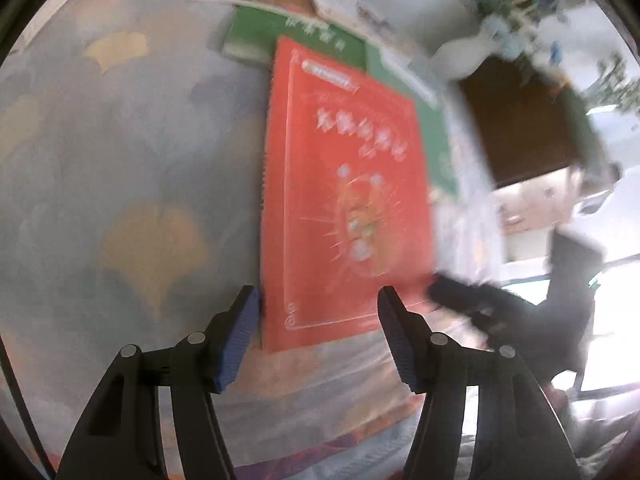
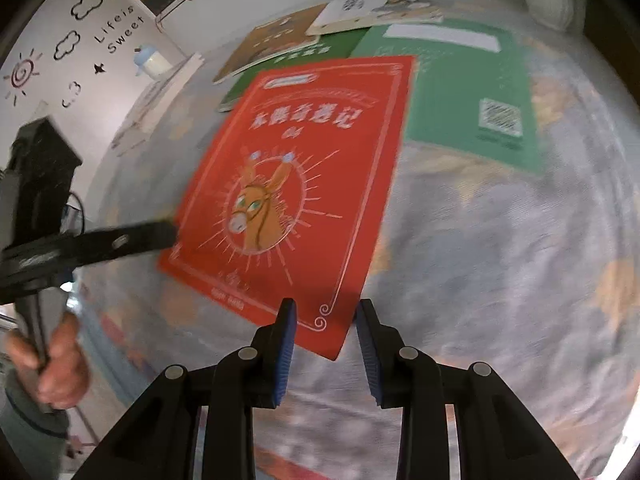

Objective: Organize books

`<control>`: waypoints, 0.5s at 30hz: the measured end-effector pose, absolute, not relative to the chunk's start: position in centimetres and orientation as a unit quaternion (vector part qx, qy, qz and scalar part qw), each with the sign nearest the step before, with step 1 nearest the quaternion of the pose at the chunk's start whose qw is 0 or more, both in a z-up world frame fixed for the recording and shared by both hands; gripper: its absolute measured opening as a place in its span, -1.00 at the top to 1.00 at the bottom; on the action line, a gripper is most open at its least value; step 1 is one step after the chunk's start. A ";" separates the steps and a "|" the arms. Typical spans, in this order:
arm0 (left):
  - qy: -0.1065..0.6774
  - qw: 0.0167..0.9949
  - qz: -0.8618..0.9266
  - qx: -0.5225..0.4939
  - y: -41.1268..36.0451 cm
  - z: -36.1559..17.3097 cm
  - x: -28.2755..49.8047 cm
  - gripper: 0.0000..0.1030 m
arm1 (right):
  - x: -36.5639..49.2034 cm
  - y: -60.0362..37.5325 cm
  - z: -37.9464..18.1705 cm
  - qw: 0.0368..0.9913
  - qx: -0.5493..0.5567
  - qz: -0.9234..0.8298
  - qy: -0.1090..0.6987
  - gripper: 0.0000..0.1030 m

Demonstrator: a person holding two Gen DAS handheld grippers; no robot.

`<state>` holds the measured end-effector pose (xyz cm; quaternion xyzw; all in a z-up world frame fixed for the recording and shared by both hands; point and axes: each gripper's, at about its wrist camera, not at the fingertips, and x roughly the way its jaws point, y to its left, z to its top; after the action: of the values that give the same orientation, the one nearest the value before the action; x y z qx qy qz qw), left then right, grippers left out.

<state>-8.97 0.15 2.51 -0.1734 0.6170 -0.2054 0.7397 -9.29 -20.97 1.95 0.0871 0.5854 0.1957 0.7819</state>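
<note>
books are spread over a bed covered in a pale blue-grey quilt with yellow leaf shapes (image 2: 500,240), next to a white wall with doodle stickers (image 2: 60,60), so nothing looks tidied yet.

right hand-held gripper (image 2: 326,316) has its blue pads narrowed down around the near corner of the flat red paperback with a donkey on the cover (image 2: 296,184). i can't tell if the pads actually pinch it, there's a visible gap either side. left hand-held gripper (image 1: 316,300) is about half open, straddling the near edge of that same red book, not gripping it.

further out, the red book lies partly on top of a green paperback (image 2: 280,64), a second green book with a qr code (image 2: 472,92) lies just beside it, and a brown book (image 2: 272,44) and a white picture book (image 2: 380,8) overlap at the far end.

so i'd say early days: no neat stack, every book loose and fanned out, first pickup only being set up.
</note>
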 end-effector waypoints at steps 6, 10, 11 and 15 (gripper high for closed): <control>0.597 0.748 -0.212 -0.200 0.1 3.2 -9.2 -0.11 | -9.2 -22.0 1.5 0.768 0.100 0.221 0.593 0.37; 0.542 0.720 -0.260 -0.345 3.3 4.5 -9.1 0.00 | -9.6 -22.4 1.5 0.774 0.100 0.224 0.584 0.36; 0.527 0.707 -0.271 -0.385 4.1 4.5 -9.2 0.01 | -9.5 -22.5 1.4 0.772 0.108 0.226 0.584 0.36; 0.550 0.698 -0.248 -0.385 3.4 2.3 -8.9 0.12 | -9.2 -24.1 0.8 0.757 0.166 0.234 0.587 0.37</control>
<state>-8.93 3.35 2.34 -0.3855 0.5503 -0.2481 0.6978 -9.19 -24.10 0.83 0.1659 0.5865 0.2341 0.7574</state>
